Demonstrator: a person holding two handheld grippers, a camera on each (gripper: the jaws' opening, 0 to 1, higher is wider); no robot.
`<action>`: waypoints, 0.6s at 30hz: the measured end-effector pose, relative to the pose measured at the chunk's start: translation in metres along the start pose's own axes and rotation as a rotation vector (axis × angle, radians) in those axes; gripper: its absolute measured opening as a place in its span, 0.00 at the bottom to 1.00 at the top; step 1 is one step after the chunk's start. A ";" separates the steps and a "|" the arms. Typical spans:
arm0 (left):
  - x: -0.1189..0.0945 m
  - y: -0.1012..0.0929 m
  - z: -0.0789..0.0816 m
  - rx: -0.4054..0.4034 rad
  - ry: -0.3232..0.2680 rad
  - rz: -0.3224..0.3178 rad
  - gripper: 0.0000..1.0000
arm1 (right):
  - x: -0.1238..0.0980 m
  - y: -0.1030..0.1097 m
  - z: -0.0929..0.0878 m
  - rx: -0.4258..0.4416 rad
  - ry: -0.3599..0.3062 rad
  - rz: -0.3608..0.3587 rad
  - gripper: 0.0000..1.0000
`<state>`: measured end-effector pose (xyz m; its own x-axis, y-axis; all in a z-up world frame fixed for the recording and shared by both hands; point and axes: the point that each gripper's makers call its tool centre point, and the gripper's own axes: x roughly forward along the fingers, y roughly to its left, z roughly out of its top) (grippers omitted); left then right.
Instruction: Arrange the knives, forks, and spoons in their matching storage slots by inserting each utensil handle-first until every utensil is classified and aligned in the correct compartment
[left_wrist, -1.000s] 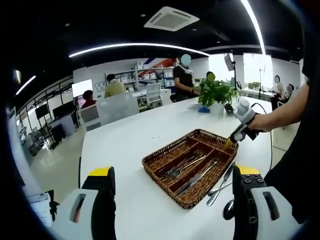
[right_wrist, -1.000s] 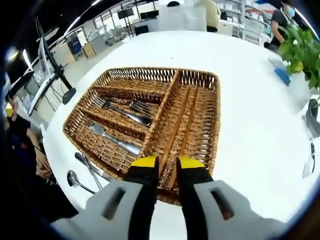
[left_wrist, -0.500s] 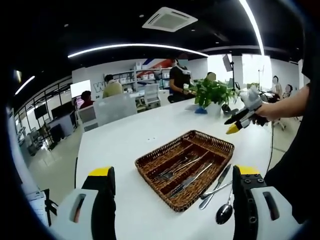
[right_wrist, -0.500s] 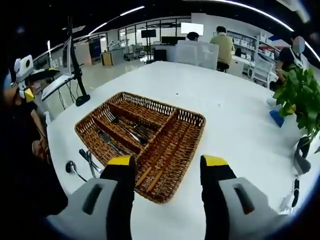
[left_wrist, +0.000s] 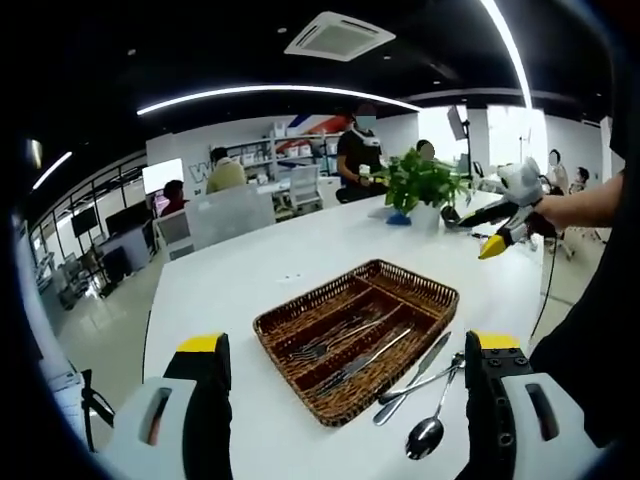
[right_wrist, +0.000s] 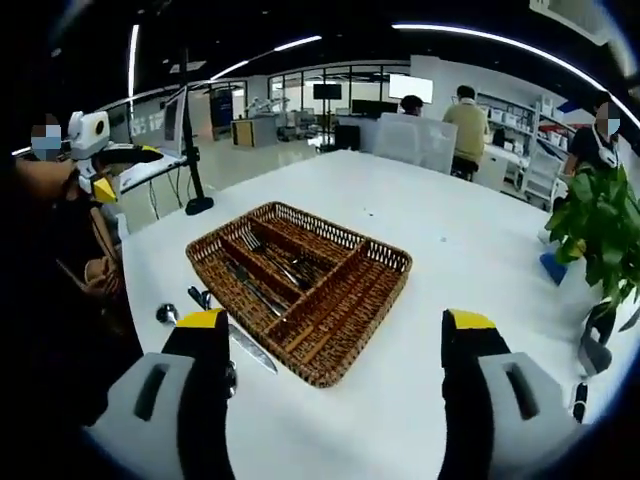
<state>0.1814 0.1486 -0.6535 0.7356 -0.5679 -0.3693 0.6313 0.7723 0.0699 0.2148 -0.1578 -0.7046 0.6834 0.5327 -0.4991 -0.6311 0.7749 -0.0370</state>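
A brown wicker cutlery basket (left_wrist: 296, 311) (right_wrist: 390, 290) lies on the white table. Forks (left_wrist: 325, 343) (right_wrist: 272, 258) fill one of its slots and knives (left_wrist: 365, 362) (right_wrist: 248, 288) the slot beside it. Outside the basket lie a loose knife (left_wrist: 416, 363) (right_wrist: 250, 350) and spoons (left_wrist: 427, 436) (right_wrist: 165, 314). My left gripper (left_wrist: 350, 343) is open, low over the table's near side, short of the basket; it is also seen as the left gripper (right_wrist: 115, 172) in a hand. My right gripper (right_wrist: 337, 320) is wide open and raised back from the basket; across the table it shows as the right gripper (left_wrist: 490, 230).
A potted green plant (left_wrist: 425, 185) (right_wrist: 600, 225) stands near the table's far end, with a blue object beside it. A monitor stand (right_wrist: 190, 150) rises at another edge. Several people sit or stand at desks behind. White tabletop (left_wrist: 260, 270) surrounds the basket.
My right gripper went from nearly shut at the basket's rim to wide open, and rose back away from it. The left view drew back a little, so more of the loose utensils show.
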 end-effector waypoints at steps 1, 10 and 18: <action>0.000 -0.003 -0.002 0.006 0.005 0.002 0.99 | -0.003 0.002 -0.002 -0.008 -0.004 0.010 0.96; -0.005 -0.014 -0.014 0.009 0.032 0.051 0.99 | -0.018 0.011 0.001 -0.143 -0.069 0.065 1.00; -0.002 -0.021 -0.007 0.052 0.050 0.033 0.99 | -0.024 0.006 0.002 -0.127 -0.059 0.072 1.00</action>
<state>0.1646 0.1352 -0.6607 0.7438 -0.5267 -0.4114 0.6199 0.7738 0.1300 0.1947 -0.1654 -0.6913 0.6530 0.6071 -0.4528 -0.7178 0.6868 -0.1143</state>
